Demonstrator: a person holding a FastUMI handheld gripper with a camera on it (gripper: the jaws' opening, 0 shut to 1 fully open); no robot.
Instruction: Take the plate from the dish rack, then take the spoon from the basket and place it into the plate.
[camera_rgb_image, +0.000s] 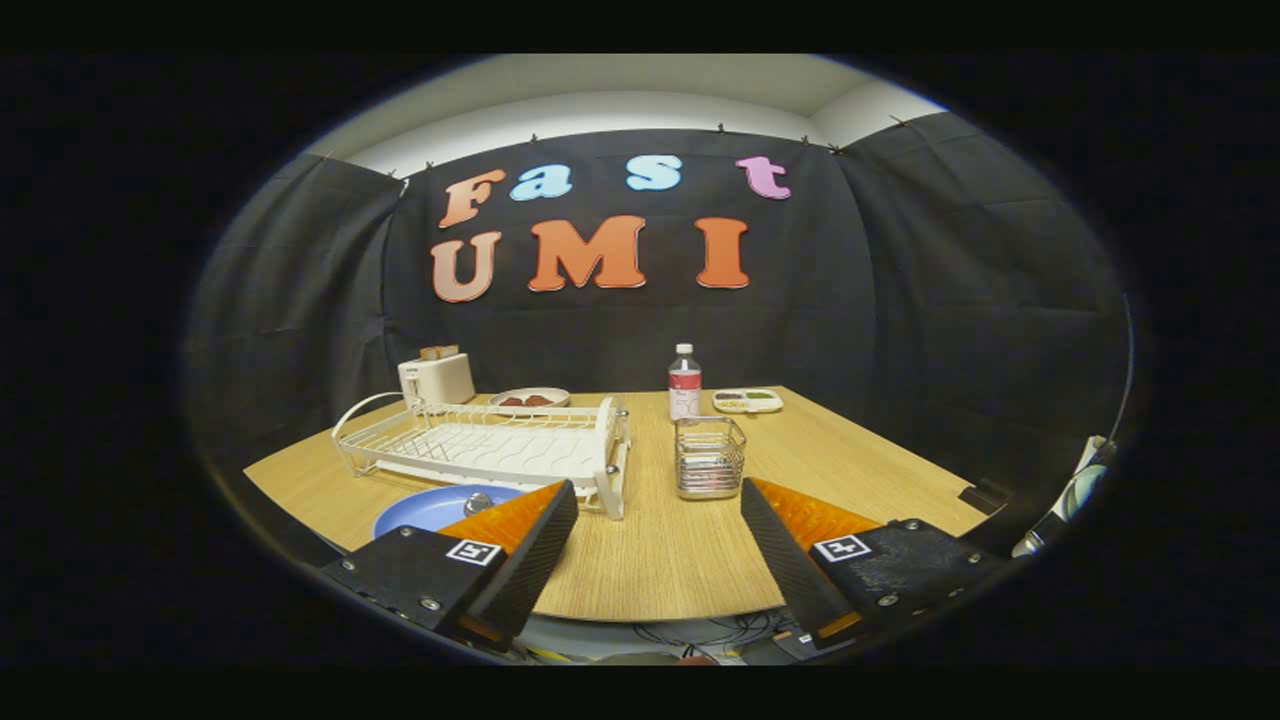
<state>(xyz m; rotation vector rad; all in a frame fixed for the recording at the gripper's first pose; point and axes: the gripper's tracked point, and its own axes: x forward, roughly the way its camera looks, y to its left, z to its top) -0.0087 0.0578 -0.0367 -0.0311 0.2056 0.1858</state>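
The tongs (660, 545) gape wide with nothing held above the bench (660, 570), the blue plate (425, 508) with the spoon (478, 500) lying just behind their left finger, near the rack (490, 450).

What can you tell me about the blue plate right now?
The blue plate lies flat on the wooden table, just in front of the white dish rack, partly hidden behind the open gripper's left finger. It looks smooth and round. A shiny spoon bowl seems to rest in it.
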